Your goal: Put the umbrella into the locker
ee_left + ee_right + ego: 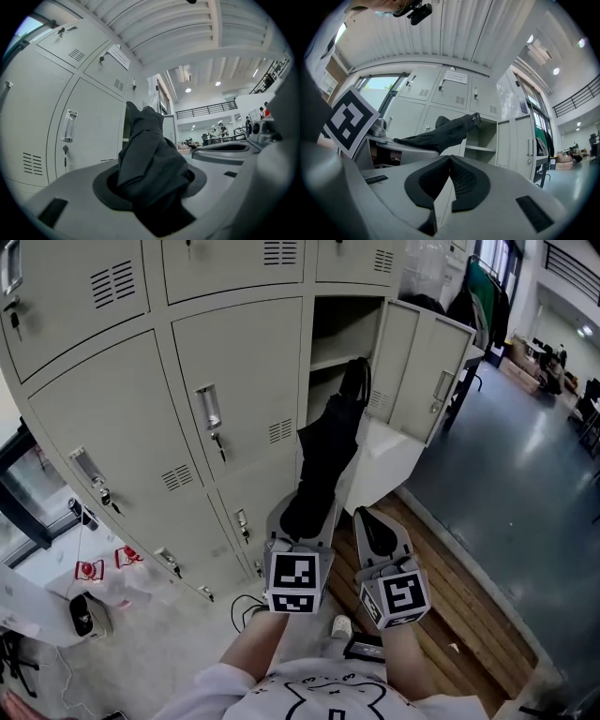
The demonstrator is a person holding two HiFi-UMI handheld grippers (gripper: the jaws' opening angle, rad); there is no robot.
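Note:
A folded black umbrella sticks out forward from my left gripper, whose jaws are shut on its lower end. Its far tip reaches the mouth of the open locker compartment, just under the inner shelf. In the left gripper view the umbrella fills the space between the jaws. In the right gripper view the umbrella lies level at the left, pointing into the open locker. My right gripper is beside the left one, shut and holding nothing.
The grey locker bank fills the left, its other doors shut with handles and keys. The open door swings out to the right. A wooden strip and dark floor lie to the right. Bags sit at lower left.

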